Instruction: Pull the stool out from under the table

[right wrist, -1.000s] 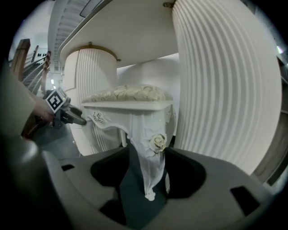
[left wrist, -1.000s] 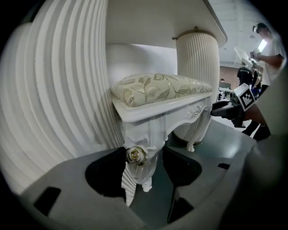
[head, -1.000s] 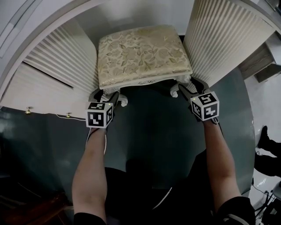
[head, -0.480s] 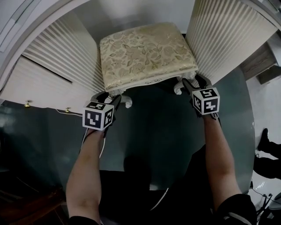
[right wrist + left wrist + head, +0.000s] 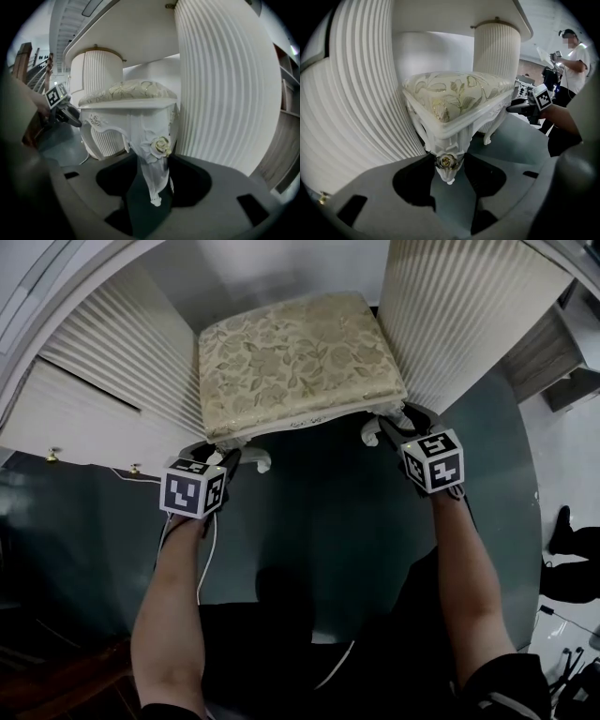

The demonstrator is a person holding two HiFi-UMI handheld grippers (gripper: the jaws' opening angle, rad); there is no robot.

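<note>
Stool [image 5: 300,362] sits at 12 o'clock between ribbed table pillars [image 5: 459,315]. Both pairs of jaws have just been closing: left gripper [image 5: 220,457] pinches its 10 o'clock leg [image 5: 448,161], right gripper [image 5: 389,427] its 2 o'clock leg [image 5: 154,178].

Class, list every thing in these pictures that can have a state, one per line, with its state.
Stool: upright, between the pedestals of the table, not yet pulled out.
Left gripper: jaws just closed in, gripping a stool leg.
Right gripper: jaws just closed in, gripping the other front leg.
</note>
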